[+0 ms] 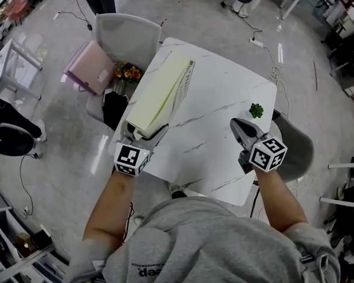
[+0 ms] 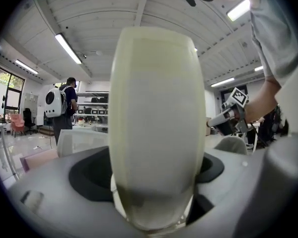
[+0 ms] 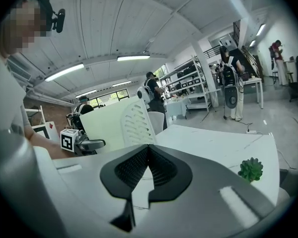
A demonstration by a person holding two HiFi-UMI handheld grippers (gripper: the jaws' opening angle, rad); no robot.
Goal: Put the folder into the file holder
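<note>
Bright ceiling lights [image 2: 69, 48], fisheye edges

The head camera looks steeply down on the tabletop [image 1: 224, 93], with the left tool [image 1: 147, 133] near 9 o'clock and the right tool [image 1: 236, 124] near 3. Each tool's camera looks low along its own jaws, and the left one sits hard against the folder [image 2: 156, 123]. Each catches the other tool, at 3 o'clock from the left and 9 from the right.

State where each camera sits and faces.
Head view: on the head, steeply down at the table; both forearms and grippers show.
Left gripper view: on the left gripper, facing the folder between its jaws; right gripper shows.
Right gripper view: on its gripper, across the table toward the file holder; left gripper shows.
Shared: all show the folder.
</note>
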